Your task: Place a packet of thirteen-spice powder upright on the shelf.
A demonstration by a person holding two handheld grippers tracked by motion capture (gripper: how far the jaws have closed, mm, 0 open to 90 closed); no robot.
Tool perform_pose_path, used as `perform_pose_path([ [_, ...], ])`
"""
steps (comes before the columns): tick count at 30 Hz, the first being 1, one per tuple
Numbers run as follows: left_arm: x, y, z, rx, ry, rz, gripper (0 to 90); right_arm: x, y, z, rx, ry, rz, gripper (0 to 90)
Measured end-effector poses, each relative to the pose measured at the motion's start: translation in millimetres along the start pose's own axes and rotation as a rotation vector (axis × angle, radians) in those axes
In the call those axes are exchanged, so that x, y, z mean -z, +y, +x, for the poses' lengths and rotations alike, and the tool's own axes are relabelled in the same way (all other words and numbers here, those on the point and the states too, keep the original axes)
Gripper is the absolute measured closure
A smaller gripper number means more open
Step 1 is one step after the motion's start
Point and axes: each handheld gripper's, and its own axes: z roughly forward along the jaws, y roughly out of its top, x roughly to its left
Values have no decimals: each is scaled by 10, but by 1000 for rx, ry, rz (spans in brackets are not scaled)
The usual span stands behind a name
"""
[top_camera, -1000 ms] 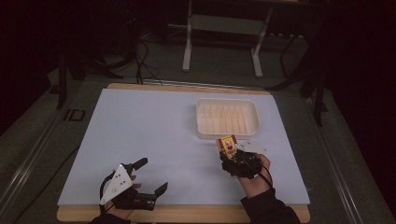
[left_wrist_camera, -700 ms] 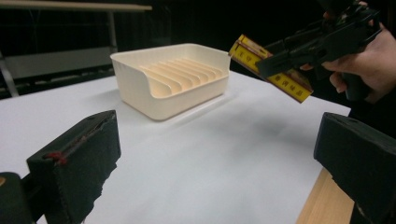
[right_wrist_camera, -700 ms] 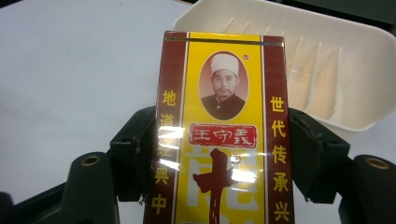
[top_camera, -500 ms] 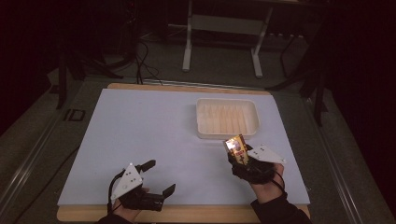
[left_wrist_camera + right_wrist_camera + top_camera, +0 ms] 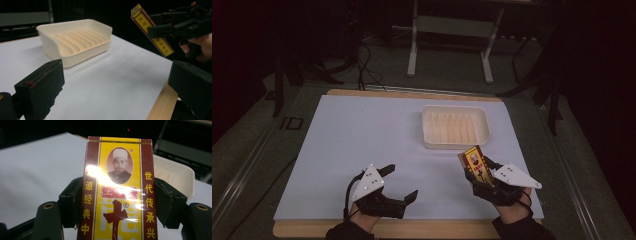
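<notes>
High view: yellow box (image 5: 475, 164) is held upright, clenched in the right claw (image 5: 484, 172), near the tray (image 5: 455, 126); left claw (image 5: 400, 182) is released over the white worktop (image 5: 352, 140).

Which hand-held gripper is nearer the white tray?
Right. The right hand-held gripper, shut on the yellow box, sits just in front of the white tray. The left hand-held gripper, open, is farther off at the table's near edge.
</notes>
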Motion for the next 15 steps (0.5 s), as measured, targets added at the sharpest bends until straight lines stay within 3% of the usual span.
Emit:
perform_pose_path([
  [7, -289, 186, -187, -29, -84, -2, 14, 57, -40, 47, 27, 19, -47, 320],
  [9, -362, 250, -233, -49, -87, 11, 14, 52, -56, 75, 31, 18, -56, 320],
  [15, -542, 419, -326, -34, -147, 1, 14, 48, -96, 136, 54, 22, -74, 320],
])
